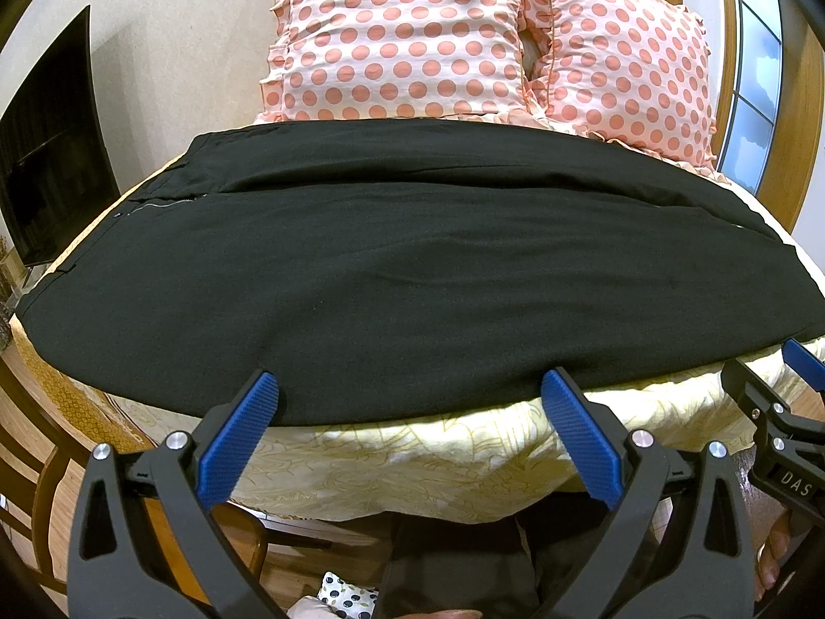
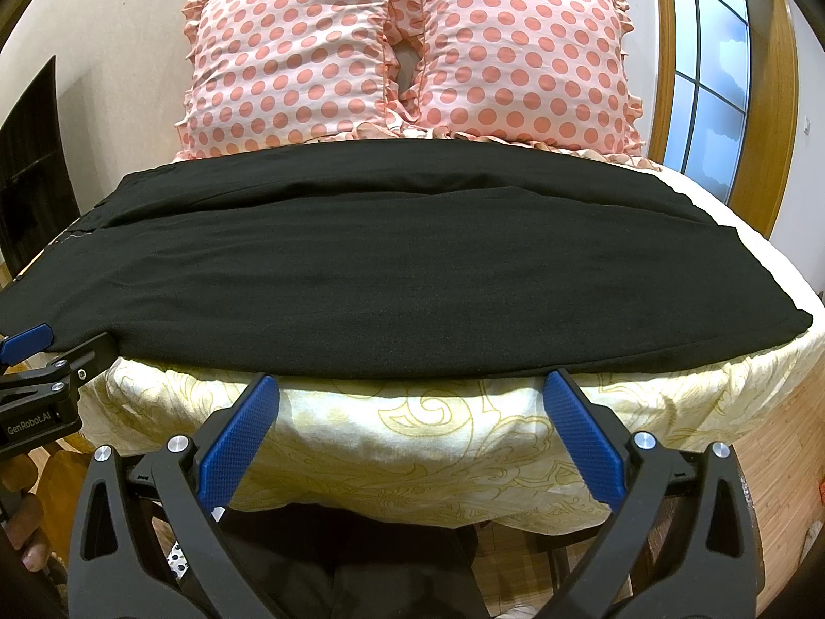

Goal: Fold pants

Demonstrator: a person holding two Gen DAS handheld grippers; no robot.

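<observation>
Black pants (image 1: 402, 268) lie flat across the bed, waist and zipper (image 1: 165, 200) at the left, legs running right; they also show in the right wrist view (image 2: 402, 278). My left gripper (image 1: 410, 387) is open and empty at the pants' near edge, its blue fingertips (image 1: 260, 394) touching or just over the hem line. My right gripper (image 2: 412, 387) is open and empty, just below the pants' near edge. Each gripper shows at the side of the other's view: the right one (image 1: 794, 376), the left one (image 2: 31, 340).
The bed has a cream sheet with yellow pattern (image 2: 412, 443). Two pink polka-dot pillows (image 1: 402, 36) (image 2: 521, 62) stand behind the pants. A dark TV screen (image 1: 51, 165) is at the left, a window (image 2: 706, 67) at the right. Wooden floor and chair lie below.
</observation>
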